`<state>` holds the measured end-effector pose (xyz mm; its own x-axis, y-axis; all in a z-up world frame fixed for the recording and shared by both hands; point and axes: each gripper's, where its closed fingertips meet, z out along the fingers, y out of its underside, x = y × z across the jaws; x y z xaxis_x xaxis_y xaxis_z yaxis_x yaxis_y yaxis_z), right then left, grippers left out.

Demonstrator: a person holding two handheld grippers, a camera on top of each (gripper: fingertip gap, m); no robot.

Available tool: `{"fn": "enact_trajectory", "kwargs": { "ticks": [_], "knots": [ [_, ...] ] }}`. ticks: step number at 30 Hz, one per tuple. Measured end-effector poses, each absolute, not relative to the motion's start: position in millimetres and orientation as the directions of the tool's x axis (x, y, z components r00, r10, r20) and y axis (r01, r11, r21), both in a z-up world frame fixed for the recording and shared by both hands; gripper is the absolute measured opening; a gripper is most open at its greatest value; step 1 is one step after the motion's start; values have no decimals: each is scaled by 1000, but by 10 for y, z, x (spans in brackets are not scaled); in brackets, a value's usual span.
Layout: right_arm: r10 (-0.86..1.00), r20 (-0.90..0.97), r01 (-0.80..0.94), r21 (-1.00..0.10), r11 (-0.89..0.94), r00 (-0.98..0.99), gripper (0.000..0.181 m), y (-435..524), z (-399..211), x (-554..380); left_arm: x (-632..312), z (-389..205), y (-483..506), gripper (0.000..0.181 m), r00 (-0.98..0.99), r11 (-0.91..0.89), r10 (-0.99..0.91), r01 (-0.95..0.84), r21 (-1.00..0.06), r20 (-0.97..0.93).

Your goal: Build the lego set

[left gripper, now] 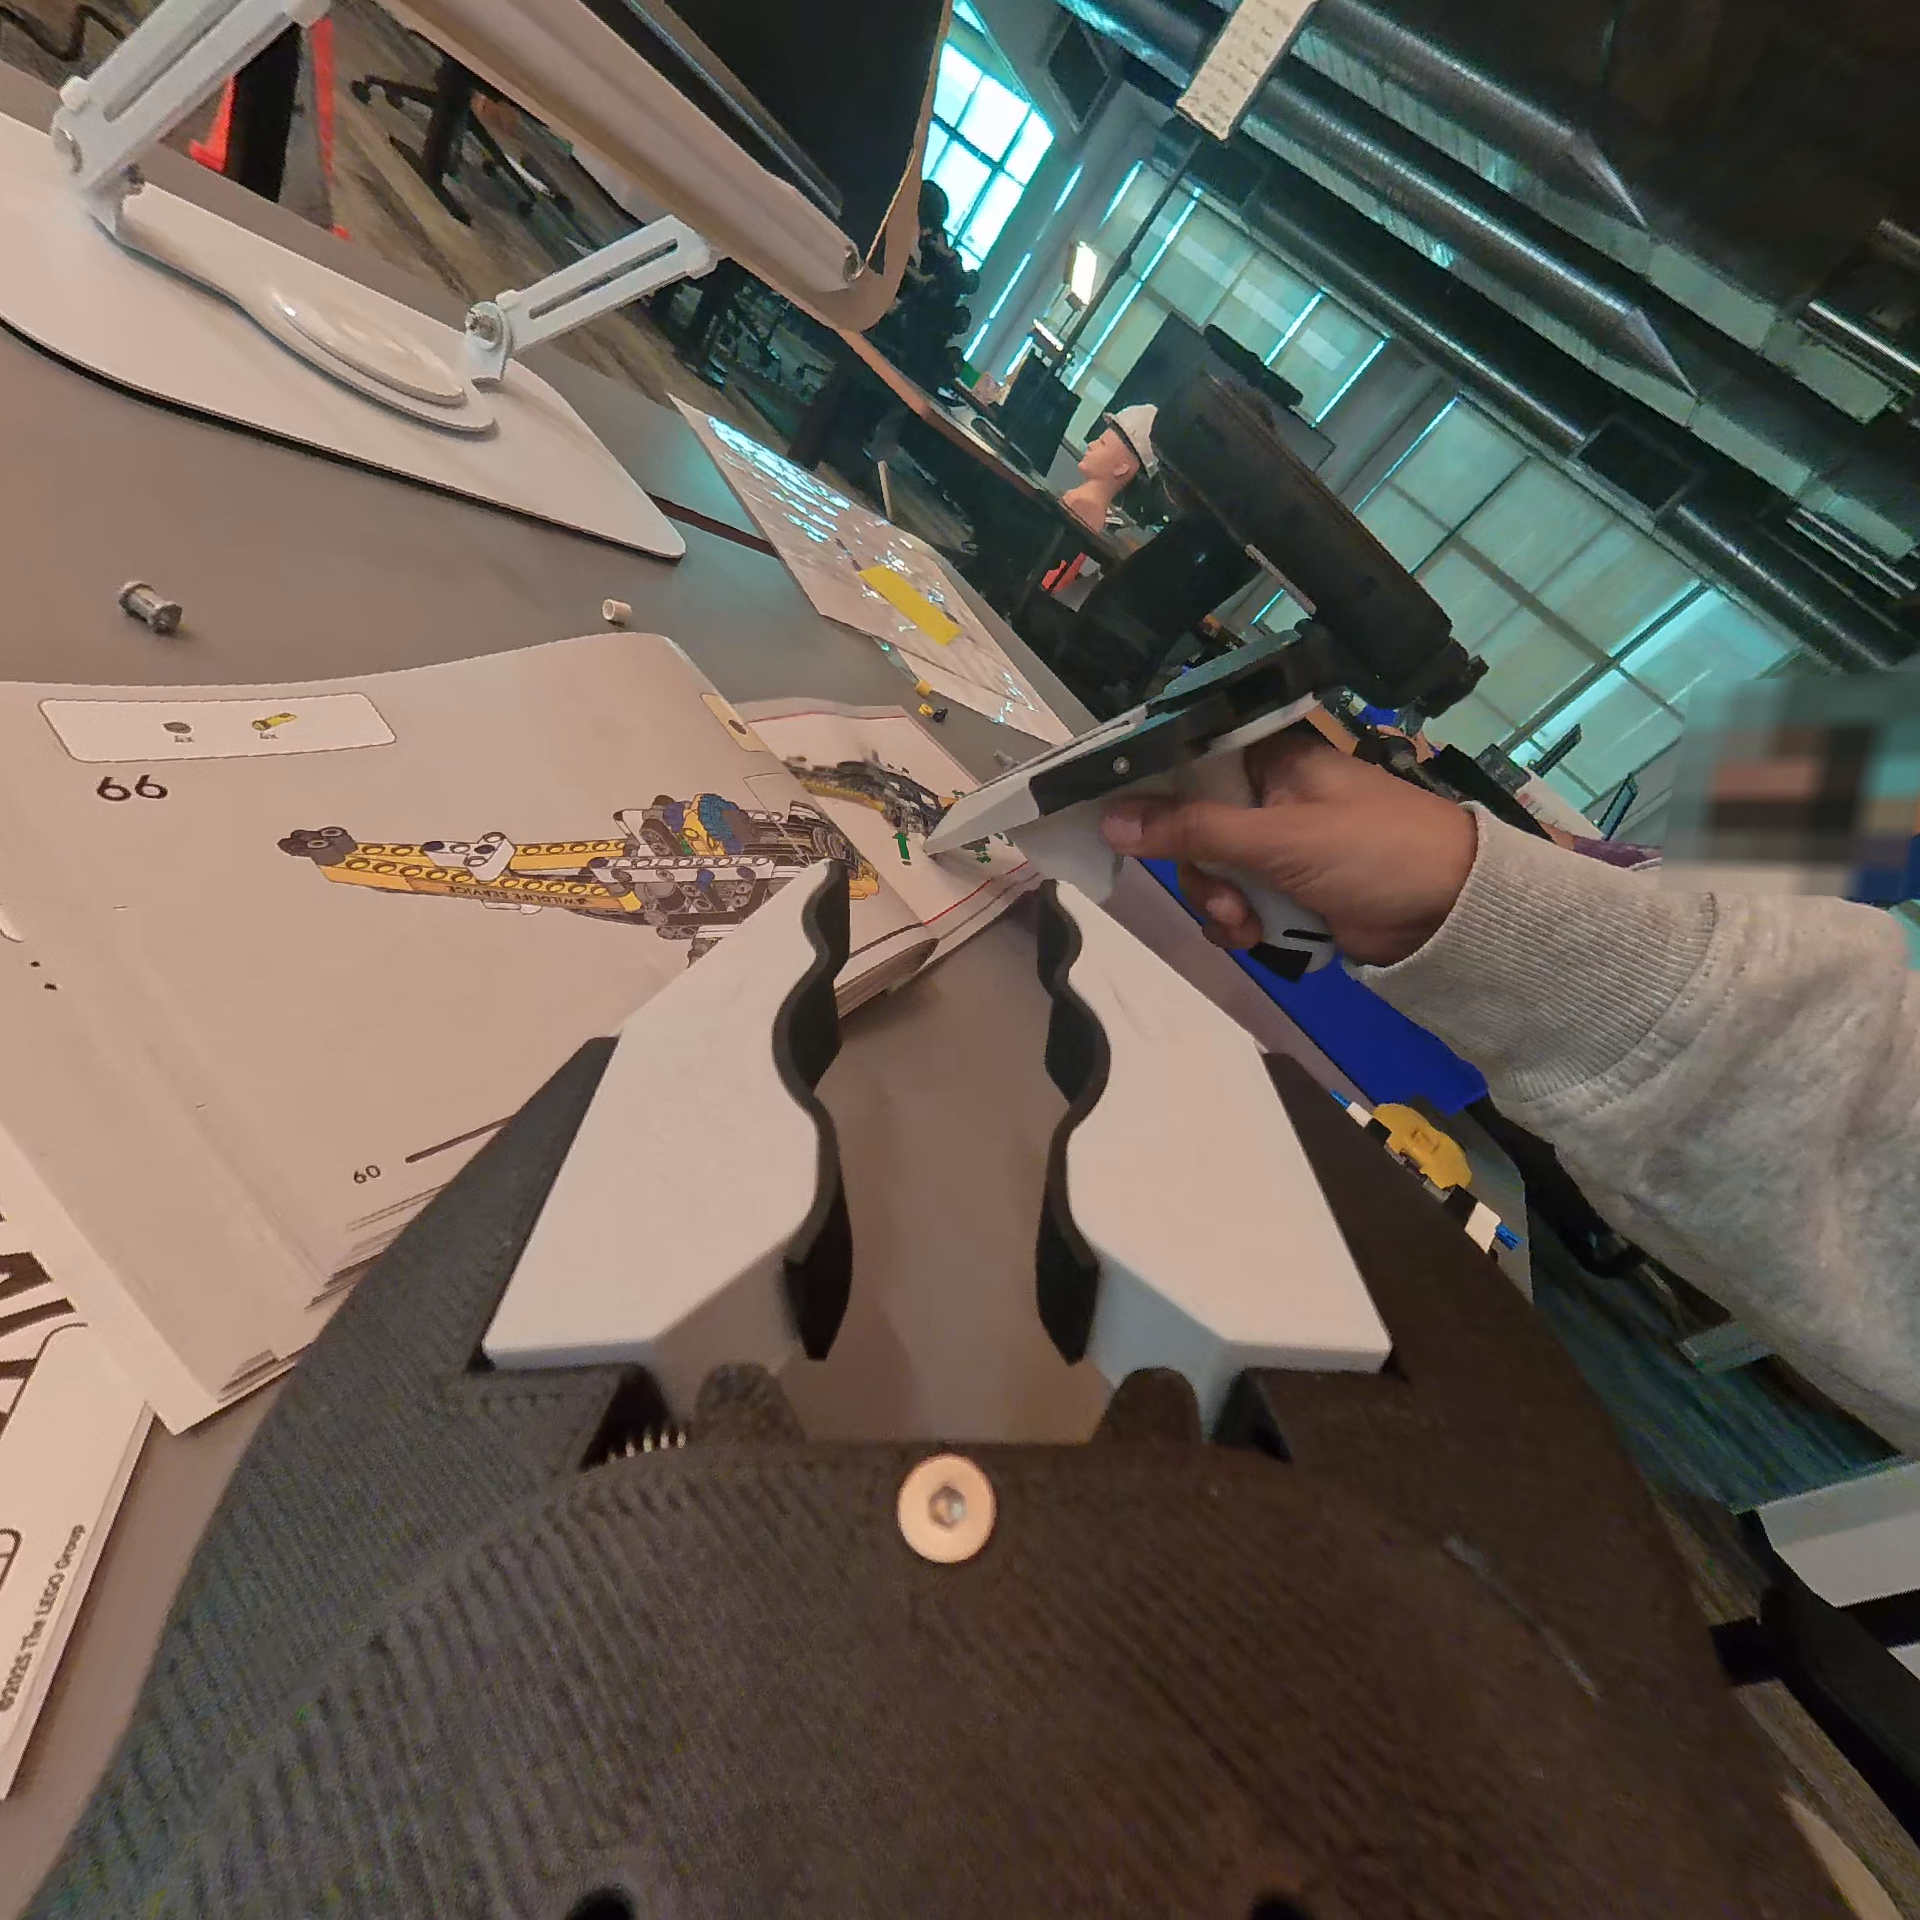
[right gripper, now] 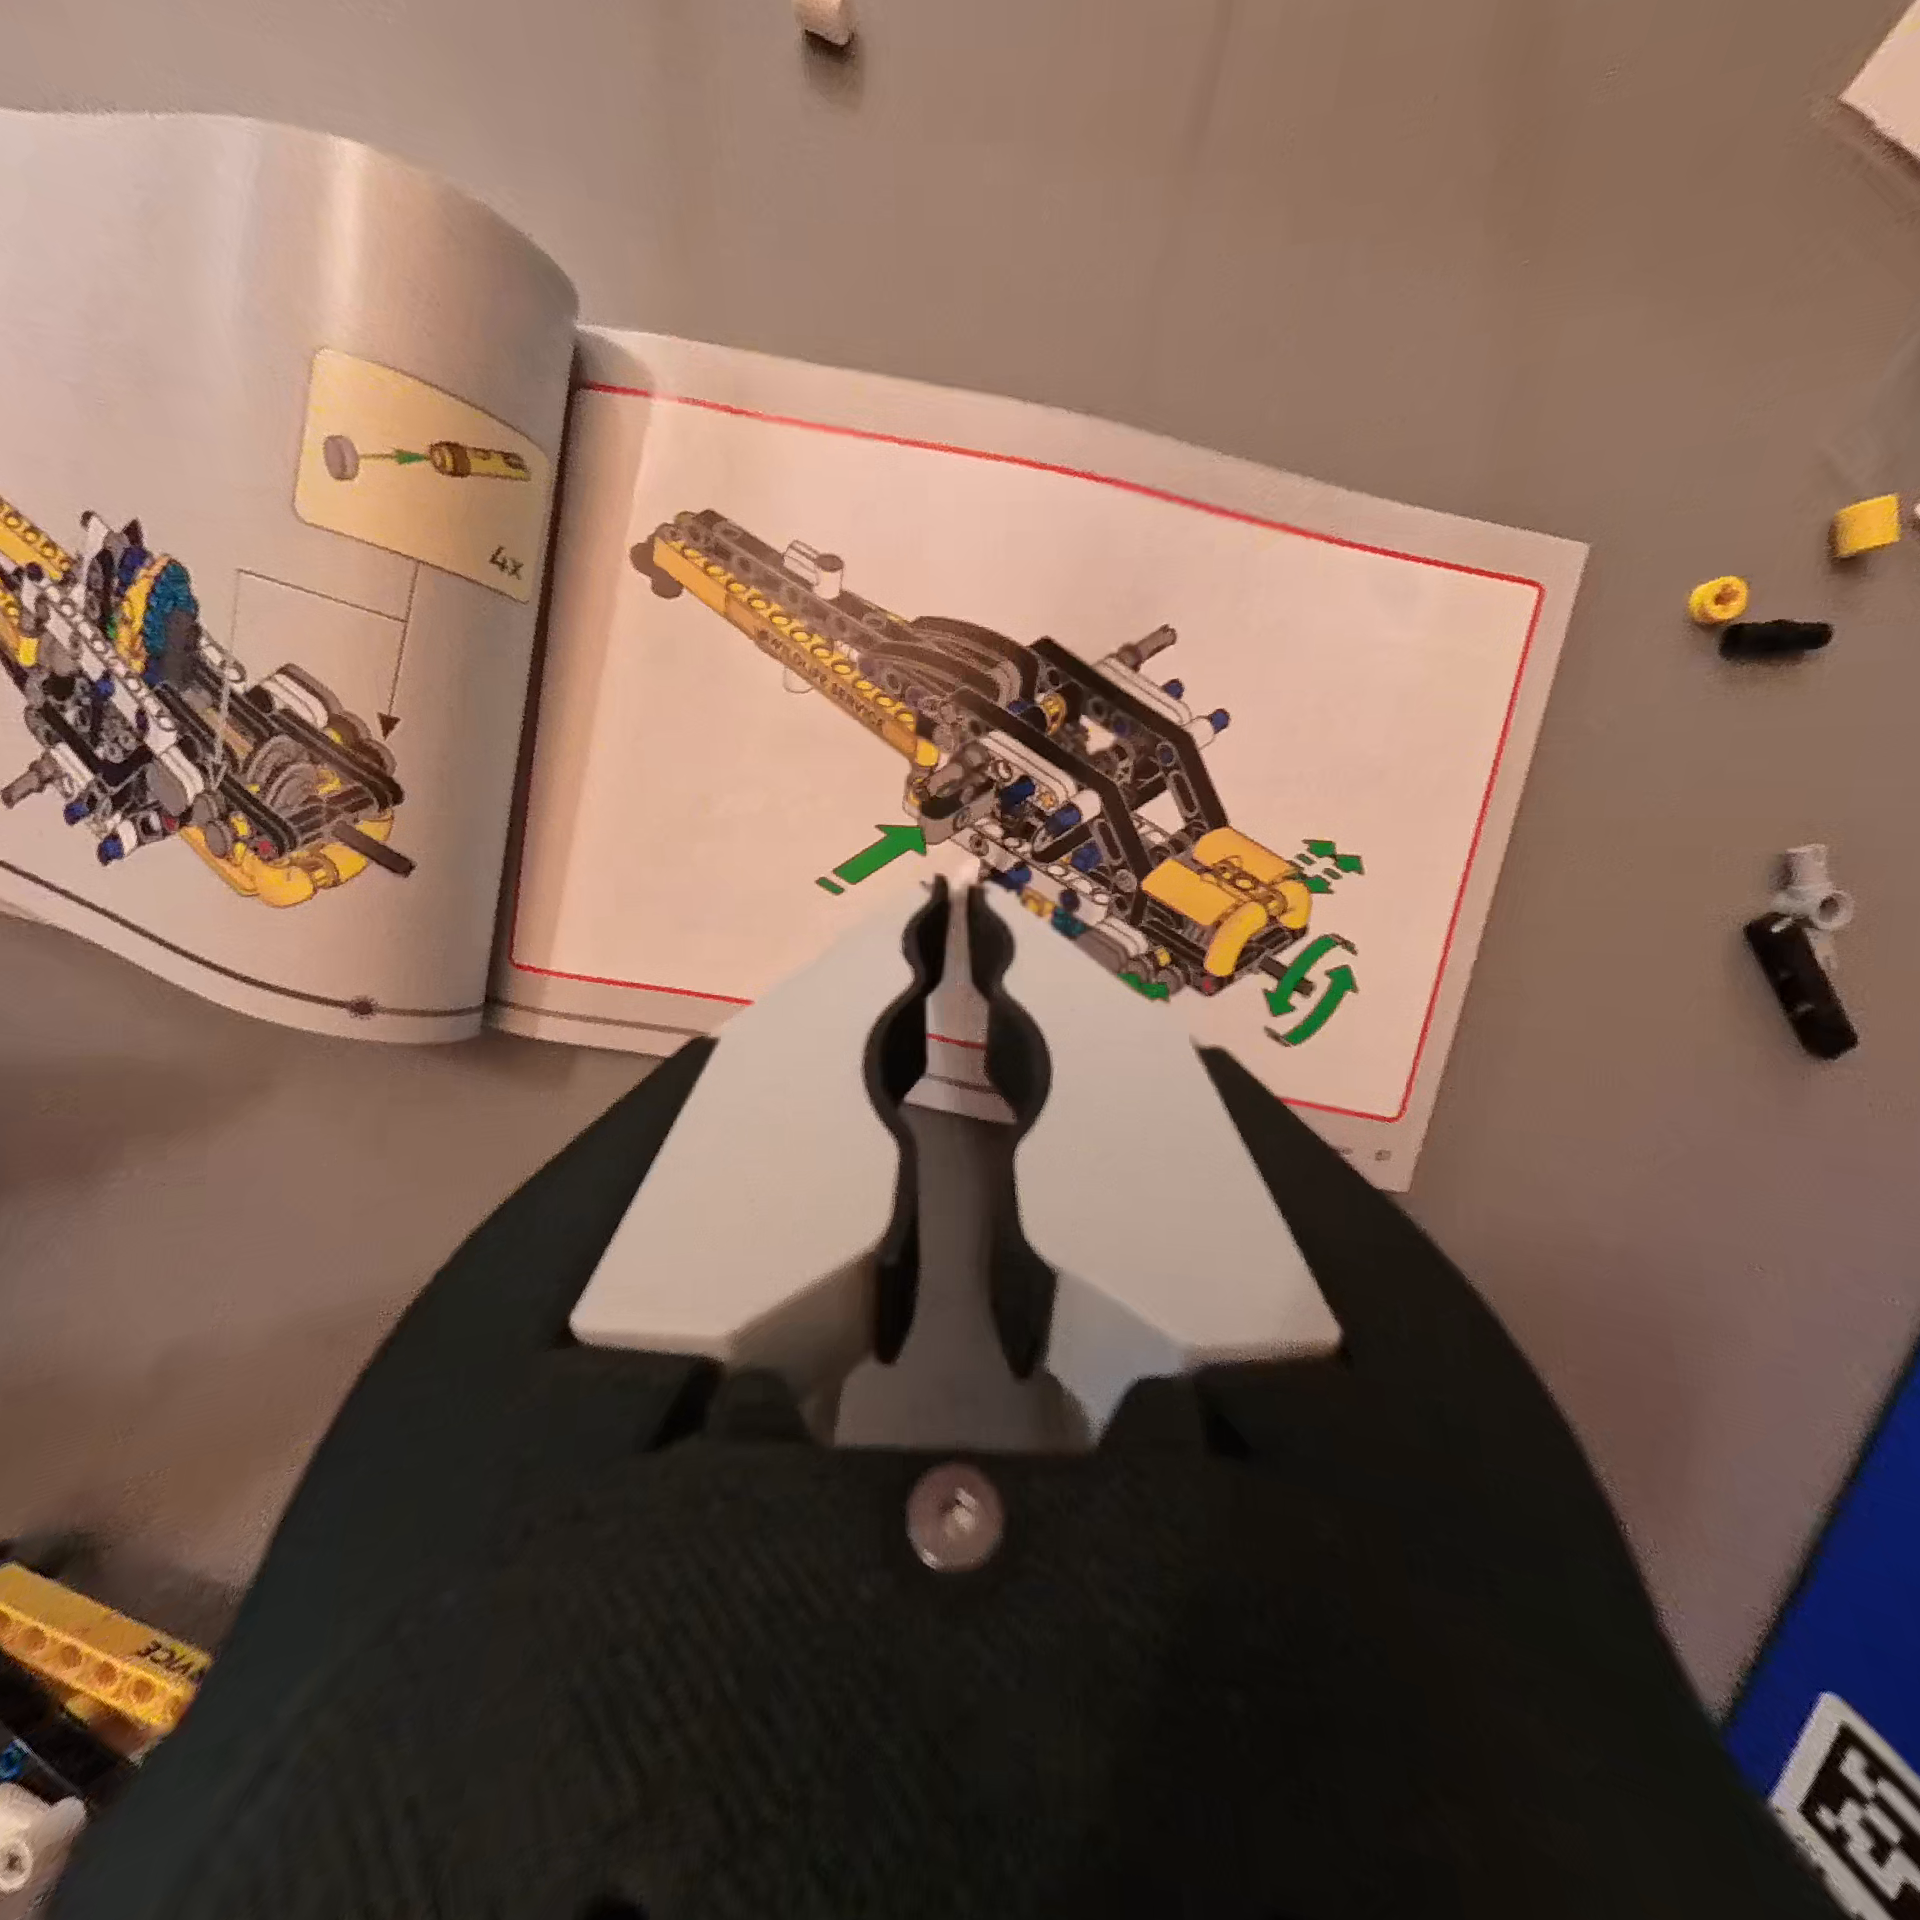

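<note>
Our right tongs (right gripper: 954, 888) hover nearly closed and empty over the open instruction booklet (right gripper: 1039, 623); our left tongs (left gripper: 940, 914) are parted, empty, at its near edge. The yellow lego model (right gripper: 94, 1652) is cut off at the booklet's lower left, and loose pieces (right gripper: 1787, 935) lie blurred to its right on the worktop (right gripper: 1247, 208).

printed instruction booklet (left gripper: 436, 935), marker tag (right gripper: 1860, 1808)

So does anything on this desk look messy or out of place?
Only mildly. The instruction booklet won't lie flat; its left page bulges up. A few small pieces lie scattered loose beside it. The right claw, nearly shut and empty, points at the page.
</note>
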<state>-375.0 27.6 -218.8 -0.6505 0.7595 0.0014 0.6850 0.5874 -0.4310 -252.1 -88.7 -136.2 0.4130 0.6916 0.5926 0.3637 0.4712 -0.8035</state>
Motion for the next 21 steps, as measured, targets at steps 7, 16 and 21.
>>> {"fn": "enact_trajectory", "kwargs": {
  "ticks": [7, 16, 21],
  "knots": [
    [810, 114, 661, -518, 543, -576, 73, 481, -2031, -3934, -2517, -1352, -891, 35, 416, 472, 692, 357, -806, 590],
    [866, 5, 779, -433, 453, -501, 41, 495, -2188, -3826, -2516, -1354, -886, 35, 416, 469, 694, 357, -807, 588],
    [806, 86, 716, -411, 564, -586, 0, 401, -2188, -3761, -2509, -1340, -884, 35, 420, 466, 698, 347, -814, 580]
  ]
}}
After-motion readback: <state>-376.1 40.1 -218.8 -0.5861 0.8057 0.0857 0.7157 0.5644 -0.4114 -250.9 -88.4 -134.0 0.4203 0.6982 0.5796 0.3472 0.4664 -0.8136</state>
